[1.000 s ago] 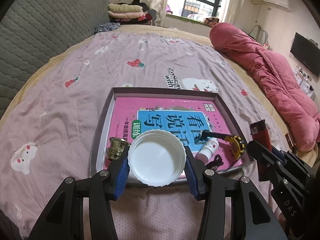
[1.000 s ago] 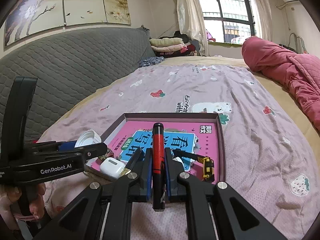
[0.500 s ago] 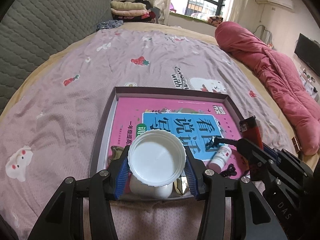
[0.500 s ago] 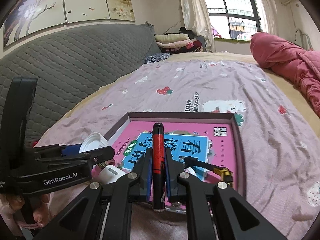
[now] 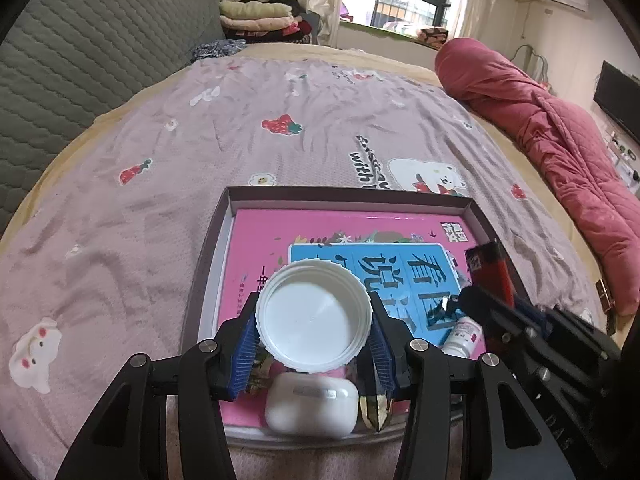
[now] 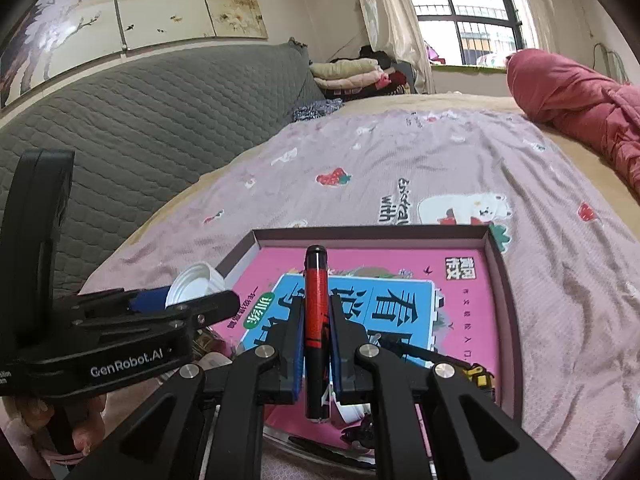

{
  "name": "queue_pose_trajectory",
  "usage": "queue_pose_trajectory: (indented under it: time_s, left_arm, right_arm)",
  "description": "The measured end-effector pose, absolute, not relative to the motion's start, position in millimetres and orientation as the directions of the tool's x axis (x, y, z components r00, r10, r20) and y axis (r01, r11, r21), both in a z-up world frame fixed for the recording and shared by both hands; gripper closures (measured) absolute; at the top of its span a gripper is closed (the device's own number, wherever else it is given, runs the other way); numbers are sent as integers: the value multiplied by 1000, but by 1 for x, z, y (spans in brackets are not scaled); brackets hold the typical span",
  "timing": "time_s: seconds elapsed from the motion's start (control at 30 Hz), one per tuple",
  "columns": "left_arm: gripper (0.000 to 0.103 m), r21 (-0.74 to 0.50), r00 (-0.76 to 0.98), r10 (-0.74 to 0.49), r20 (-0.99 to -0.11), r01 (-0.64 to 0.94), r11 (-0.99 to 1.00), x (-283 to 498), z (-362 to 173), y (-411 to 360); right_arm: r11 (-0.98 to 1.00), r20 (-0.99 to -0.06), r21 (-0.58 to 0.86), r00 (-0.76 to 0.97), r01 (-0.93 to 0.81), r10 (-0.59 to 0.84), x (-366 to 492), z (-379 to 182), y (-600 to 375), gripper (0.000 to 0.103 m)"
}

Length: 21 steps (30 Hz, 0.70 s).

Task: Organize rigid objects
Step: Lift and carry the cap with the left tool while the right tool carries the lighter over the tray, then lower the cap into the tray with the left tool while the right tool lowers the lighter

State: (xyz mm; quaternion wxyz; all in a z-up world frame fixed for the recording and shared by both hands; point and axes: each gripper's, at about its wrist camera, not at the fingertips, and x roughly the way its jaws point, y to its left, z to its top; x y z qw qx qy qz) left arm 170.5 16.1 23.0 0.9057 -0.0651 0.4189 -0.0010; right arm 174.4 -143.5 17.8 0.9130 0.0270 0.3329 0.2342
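Note:
My left gripper (image 5: 314, 344) is shut on a white round lid (image 5: 313, 316), held above the near end of a shallow box tray (image 5: 208, 248) with a pink book (image 5: 340, 232) inside. Under the lid lies a white earbud case (image 5: 312, 404). My right gripper (image 6: 316, 340) is shut on a red lighter (image 6: 316, 312), held over the same tray (image 6: 506, 280); the lighter also shows in the left wrist view (image 5: 490, 272). The lid shows in the right wrist view (image 6: 192, 288).
In the tray lie a small white bottle (image 5: 464, 336), a gold wrapper (image 5: 374, 412) and a yellow tape measure (image 6: 478, 374). The tray rests on a mauve bedspread (image 5: 200, 160). A red quilt (image 5: 560, 140) lies at right, a grey headboard (image 6: 140, 140) at left.
Both grippers have moved forward over the tray with their objects still held. The earbud case has come into view under the lid.

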Motion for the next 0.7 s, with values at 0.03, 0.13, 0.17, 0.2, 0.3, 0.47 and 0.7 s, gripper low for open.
queue_pose_trajectory:
  time_s: [0.03,0.13,0.17,0.2,0.3,0.47,0.7]
  left_arm:
    - [52,-120,647,-56,-761,-55,991,173,22,16]
    - [52,-122,644,-55,-763,-59,991,178,19,16]
    - [52,-122,642,-56,-765,-59,991,180,18,16]
    - [52,-120,641,-55,-765,-59,991,180,17,16]
    - [52,-119,639,-55,-767,-58,991,183,15,16]
    - [52,-120,635,-55,-771,-60,991,188,11,17]
    - [52,-111,627,-49,-778,-60,992,192,5,19]
  right_arm:
    - [887,-599,212,663,-410,449,176,16,-144,92]
    - [886,-605,220,655,-408,452,178,13,-144,92]
    - [886,-605,219,656,-409,452,178,12,-143,92]
    - [886,-604,218,656,-409,452,178,12,-143,92]
    - [886,-602,216,658,-410,451,179,12,-143,92]
    - [885,-605,221,654,-410,454,182,11,-142,92]
    - [872,-624,241,621,-425,475,189,5,-137,92]
